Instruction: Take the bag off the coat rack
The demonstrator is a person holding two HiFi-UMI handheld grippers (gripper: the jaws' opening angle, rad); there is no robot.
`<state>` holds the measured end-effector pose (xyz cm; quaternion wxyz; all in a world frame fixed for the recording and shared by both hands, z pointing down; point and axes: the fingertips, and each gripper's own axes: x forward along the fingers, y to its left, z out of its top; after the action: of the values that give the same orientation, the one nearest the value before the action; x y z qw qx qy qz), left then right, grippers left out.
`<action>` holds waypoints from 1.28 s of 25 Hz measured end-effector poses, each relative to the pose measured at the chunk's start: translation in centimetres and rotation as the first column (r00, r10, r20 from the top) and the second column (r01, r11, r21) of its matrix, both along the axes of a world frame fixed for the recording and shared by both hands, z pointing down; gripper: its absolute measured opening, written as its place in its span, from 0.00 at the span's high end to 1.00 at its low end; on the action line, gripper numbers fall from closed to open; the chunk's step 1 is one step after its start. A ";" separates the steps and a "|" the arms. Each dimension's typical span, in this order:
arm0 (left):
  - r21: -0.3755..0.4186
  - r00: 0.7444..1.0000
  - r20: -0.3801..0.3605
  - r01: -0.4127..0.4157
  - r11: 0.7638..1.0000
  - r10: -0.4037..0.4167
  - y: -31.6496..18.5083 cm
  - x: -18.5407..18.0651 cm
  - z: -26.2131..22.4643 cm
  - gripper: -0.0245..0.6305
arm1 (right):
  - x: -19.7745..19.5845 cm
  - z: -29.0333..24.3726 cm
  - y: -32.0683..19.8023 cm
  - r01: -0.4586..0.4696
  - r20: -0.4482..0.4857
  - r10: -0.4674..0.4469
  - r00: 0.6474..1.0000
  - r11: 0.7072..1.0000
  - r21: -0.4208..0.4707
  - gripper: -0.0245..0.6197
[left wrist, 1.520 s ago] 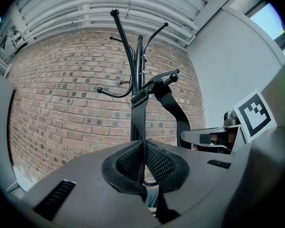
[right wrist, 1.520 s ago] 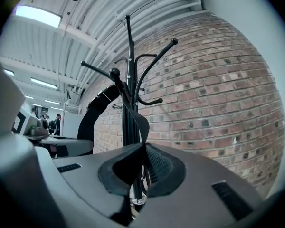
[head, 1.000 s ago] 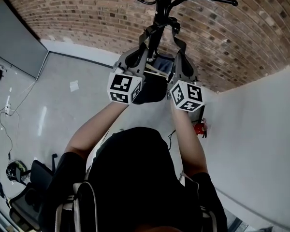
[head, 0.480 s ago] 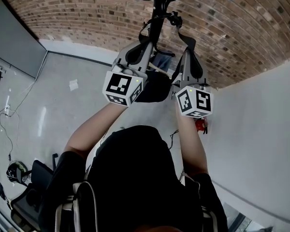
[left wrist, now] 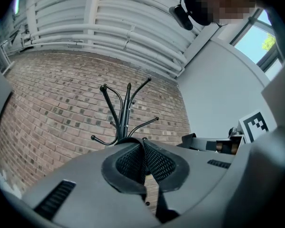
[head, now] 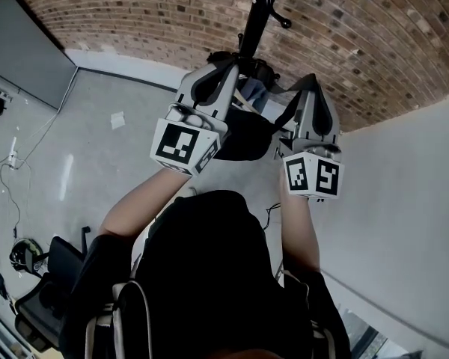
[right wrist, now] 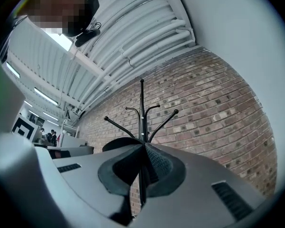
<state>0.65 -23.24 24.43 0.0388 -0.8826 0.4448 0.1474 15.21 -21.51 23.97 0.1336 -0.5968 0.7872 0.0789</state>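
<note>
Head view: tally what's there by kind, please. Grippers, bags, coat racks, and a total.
Grippers: 2, left gripper and right gripper
Bag: 1
Coat rack: 1
Total: 4

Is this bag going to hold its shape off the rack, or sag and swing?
Probably floppy: the bag droops as a dark pouch between the left hand-held gripper and right hand-held gripper. Hung by a thin strap, it may swing once clear of the coat rack.
</note>
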 end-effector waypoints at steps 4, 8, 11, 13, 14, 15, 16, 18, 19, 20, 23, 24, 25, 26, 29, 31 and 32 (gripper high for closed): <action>-0.038 1.000 -0.009 0.011 0.999 -0.011 1.2 -1.1 1.1 0.93 | 0.8 0.5 1.5 -0.019 0.023 0.019 1.000 1.000 -0.008 0.93; -0.048 0.999 0.021 0.029 0.998 -0.028 2.1 -2.2 2.3 0.93 | 1.7 0.6 3.3 -0.032 0.055 0.032 0.998 0.999 -0.009 0.93; -0.070 0.998 0.039 0.042 0.997 -0.039 2.4 -3.0 3.7 0.93 | 2.7 0.7 4.2 -0.032 0.080 0.033 0.996 0.999 -0.018 0.93; -0.076 0.998 0.041 0.048 0.996 -0.045 2.8 -3.3 4.3 0.93 | 3.4 0.9 4.7 -0.043 0.078 0.045 0.996 0.999 -0.023 0.93; -0.076 0.998 0.044 0.050 0.996 -0.047 3.1 -3.4 4.3 0.93 | 3.6 0.9 5.0 -0.050 0.077 0.052 0.996 0.998 -0.024 0.93; -0.077 0.998 0.049 0.053 0.996 -0.049 3.4 -3.5 4.4 0.93 | 3.8 0.9 5.4 -0.057 0.076 0.059 0.995 0.998 -0.024 0.93; -0.081 0.997 0.054 0.055 0.995 -0.051 3.7 -3.6 4.5 0.93 | 4.0 0.9 5.7 -0.064 0.076 0.065 0.995 0.998 -0.024 0.93; -0.088 0.997 0.062 0.059 0.994 -0.053 4.2 -3.9 4.9 0.93 | 4.5 0.8 6.3 -0.078 0.077 0.079 0.994 0.997 -0.022 0.93; -0.091 0.996 0.067 0.061 0.994 -0.055 4.3 -3.9 5.1 0.93 | 4.8 0.7 6.6 -0.085 0.079 0.086 0.993 0.996 -0.019 0.93; -0.094 0.996 0.071 0.065 0.993 -0.058 4.4 -4.1 5.3 0.93 | 5.0 0.6 6.8 -0.091 0.083 0.092 0.992 0.996 -0.014 0.93; -0.103 0.994 0.075 0.089 0.991 -0.081 4.3 -5.0 6.1 0.93 | 5.8 0.1 7.5 -0.113 0.106 0.112 0.988 0.994 0.001 0.93; -0.109 0.993 0.070 0.097 0.989 -0.090 4.2 -5.5 6.3 0.93 | 6.2 -0.1 7.7 -0.118 0.112 0.117 0.987 0.993 0.005 0.93; -0.113 0.993 0.065 0.103 0.988 -0.096 4.2 -5.9 6.3 0.93 | 6.4 -0.4 8.0 -0.120 0.113 0.119 0.986 0.993 0.008 0.93; -0.113 0.993 0.059 0.105 0.988 -0.099 4.2 -6.3 6.2 0.93 | 6.4 -0.5 8.2 -0.120 0.111 0.118 0.987 0.993 0.011 0.93; -0.121 0.993 0.027 0.116 0.986 -0.114 4.3 -7.3 5.4 0.93 | 6.1 -0.3 8.6 -0.121 0.108 0.119 0.987 0.993 0.008 0.93; -0.133 0.992 0.005 0.129 0.983 -0.129 4.4 -8.0 5.0 0.93 | 5.8 0.5 8.6 -0.121 0.107 0.122 0.987 0.993 -0.011 0.93; -0.136 0.991 -0.006 0.132 0.982 -0.134 4.5 -8.3 4.8 0.93 | 5.7 1.0 8.5 -0.121 0.108 0.123 0.987 0.992 -0.021 0.93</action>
<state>-7.64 -18.79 29.22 -0.0148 -0.8503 0.5122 0.1204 20.93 -12.98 24.94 0.1671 -0.6482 0.7413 0.0489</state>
